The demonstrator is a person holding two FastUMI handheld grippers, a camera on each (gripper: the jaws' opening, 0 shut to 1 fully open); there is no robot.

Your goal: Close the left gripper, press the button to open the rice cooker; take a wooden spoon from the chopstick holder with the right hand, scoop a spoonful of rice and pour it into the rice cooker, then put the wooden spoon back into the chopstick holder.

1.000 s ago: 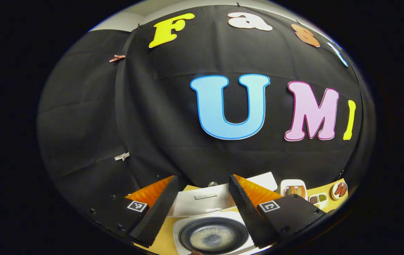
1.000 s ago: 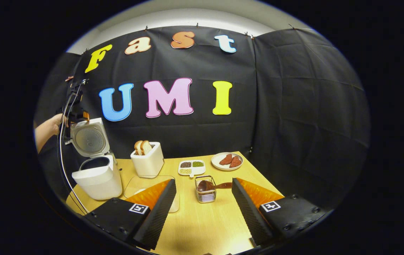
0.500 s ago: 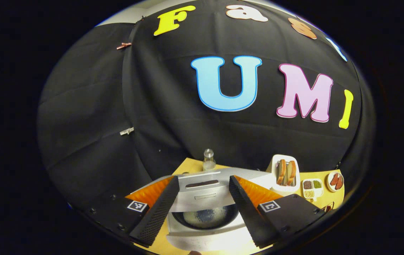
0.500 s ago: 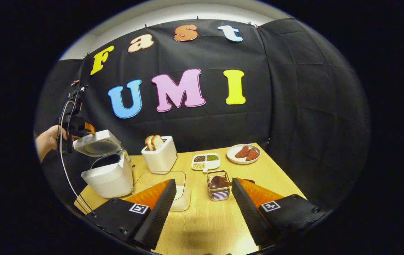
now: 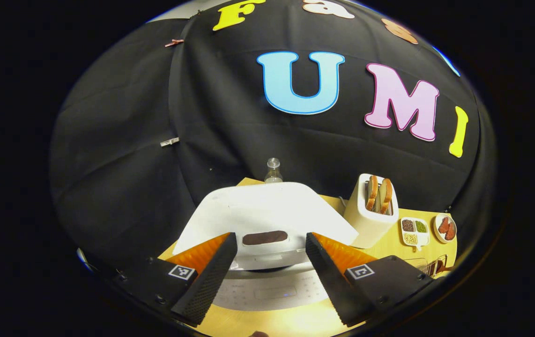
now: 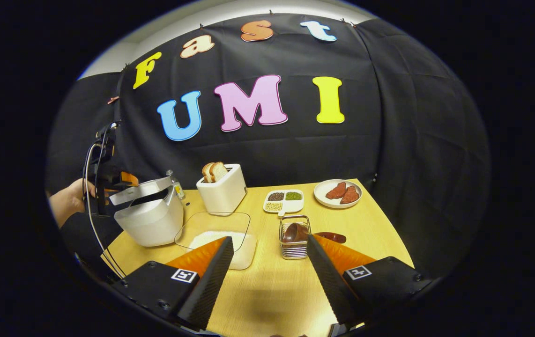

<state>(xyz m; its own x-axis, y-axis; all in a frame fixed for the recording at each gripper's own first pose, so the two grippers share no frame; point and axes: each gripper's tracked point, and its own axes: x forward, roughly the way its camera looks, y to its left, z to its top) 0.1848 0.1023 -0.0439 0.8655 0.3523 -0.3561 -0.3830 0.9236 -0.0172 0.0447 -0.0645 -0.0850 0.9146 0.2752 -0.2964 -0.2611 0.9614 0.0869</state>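
Note:
The white rice cooker (image 6: 150,220) stands at the table's left, its lid (image 5: 267,210) lowered to a narrow gap above the body. My left gripper (image 5: 267,276) is open, its fingers spread just over the lid's front edge; in the right gripper view that left gripper (image 6: 113,175) rests against the lid, held by a hand (image 6: 68,201). The wire chopstick holder (image 6: 294,244) holds the wooden spoon (image 6: 295,232), its handle sticking out to the right. A clear box of rice (image 6: 220,236) lies beside the holder. My right gripper (image 6: 267,276) hangs open over the bare table.
A white toaster (image 6: 223,189) with bread slices stands behind the rice box. A divided dish of grains (image 6: 284,200) and a plate of red meat slices (image 6: 338,193) sit at the back right. A small glass bottle (image 5: 273,171) stands behind the cooker.
The cooker's lid has swung down from upright to almost shut, with my left gripper following it down. My right gripper has shifted, so the holder now sits nearer its fingers.

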